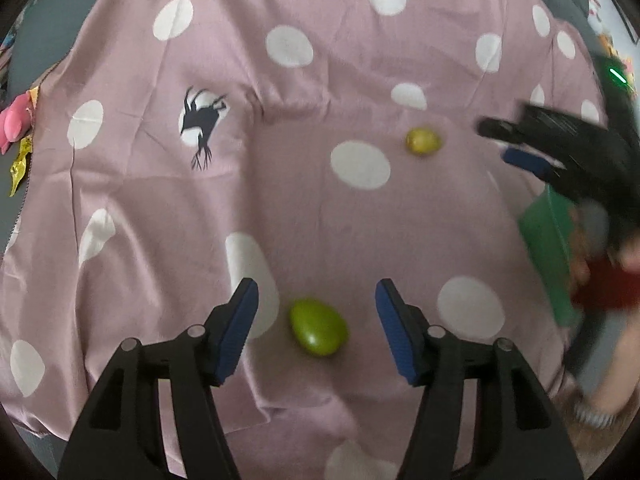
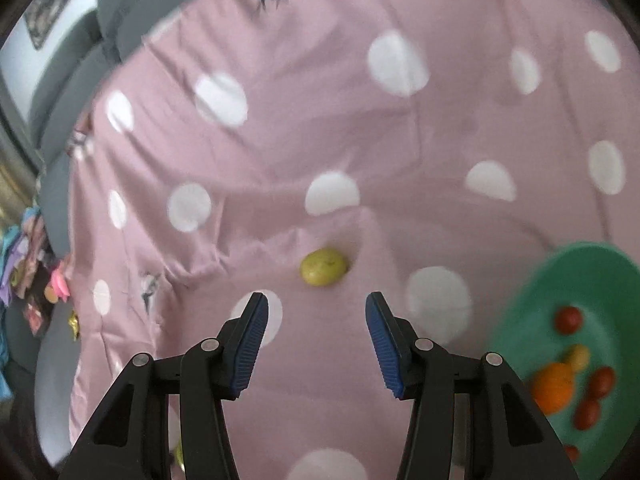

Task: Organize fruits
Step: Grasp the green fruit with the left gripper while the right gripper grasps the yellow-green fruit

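Closest in the left wrist view, the left hand-held gripper [image 1: 316,328] stands spread, pinching nothing, with a green egg-shaped fruit [image 1: 319,332] lying on the cloth between its blue pads but apart from both; the straddle looks like a line-up for a pick. Likewise the right hand-held gripper [image 2: 316,340] is spread and empty, its pads aimed at a yellow-green round fruit [image 2: 323,267] just beyond the tips, sitting in a small dip of the pink dotted cloth [image 2: 440,128]. Off to that gripper's right, a green plate [image 2: 592,268] already holds an orange [image 2: 554,388] and several small red fruits [image 2: 568,319], so it seems the collecting place. Judging by this, both loose fruits are bound there. Farther out lies grey upholstery [image 2: 76,92].
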Action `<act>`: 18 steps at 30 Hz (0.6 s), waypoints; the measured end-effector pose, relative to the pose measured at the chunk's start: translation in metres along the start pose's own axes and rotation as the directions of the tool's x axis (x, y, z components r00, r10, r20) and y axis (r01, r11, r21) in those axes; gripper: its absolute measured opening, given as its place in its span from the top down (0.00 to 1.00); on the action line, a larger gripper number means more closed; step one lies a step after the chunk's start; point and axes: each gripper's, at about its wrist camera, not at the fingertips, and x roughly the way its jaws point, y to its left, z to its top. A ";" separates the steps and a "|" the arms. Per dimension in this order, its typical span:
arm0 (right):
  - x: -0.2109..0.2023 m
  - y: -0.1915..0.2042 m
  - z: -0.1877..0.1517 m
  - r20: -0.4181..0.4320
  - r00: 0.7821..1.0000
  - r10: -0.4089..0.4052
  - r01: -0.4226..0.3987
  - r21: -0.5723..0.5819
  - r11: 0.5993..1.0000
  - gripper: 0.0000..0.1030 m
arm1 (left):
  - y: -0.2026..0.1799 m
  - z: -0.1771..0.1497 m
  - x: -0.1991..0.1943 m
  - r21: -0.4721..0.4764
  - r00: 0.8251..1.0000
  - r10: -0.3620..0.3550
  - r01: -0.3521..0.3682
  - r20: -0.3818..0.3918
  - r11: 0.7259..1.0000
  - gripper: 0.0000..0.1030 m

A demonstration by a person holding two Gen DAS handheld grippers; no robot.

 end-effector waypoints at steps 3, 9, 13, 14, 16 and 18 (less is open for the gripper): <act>0.037 0.000 0.006 -0.083 0.996 -0.021 0.024 0.033 0.999 0.50 | 0.001 -0.009 0.010 0.013 0.998 -0.023 0.024 -0.054 1.000 0.48; 0.069 0.003 0.022 -0.096 0.994 -0.052 0.058 0.059 0.997 0.50 | -0.005 -0.018 0.016 0.039 0.997 -0.004 0.007 -0.081 0.999 0.53; 0.087 0.002 0.027 -0.099 0.993 -0.062 0.069 0.064 0.996 0.50 | 0.002 -0.020 0.021 0.019 0.994 -0.016 0.018 -0.111 1.000 0.55; 0.093 0.003 0.028 -0.111 0.992 -0.066 0.074 0.065 0.995 0.50 | 0.003 -0.020 0.023 0.010 0.993 -0.015 0.016 -0.114 1.000 0.57; 0.100 0.003 0.028 -0.107 0.989 -0.099 0.105 0.056 0.993 0.50 | 0.004 -0.019 0.023 0.000 0.993 -0.018 0.018 -0.113 1.000 0.61; 0.106 0.004 0.026 -0.113 0.986 -0.118 0.124 0.043 0.991 0.50 | 0.004 -0.020 0.028 -0.017 0.990 -0.036 0.034 -0.137 0.999 0.64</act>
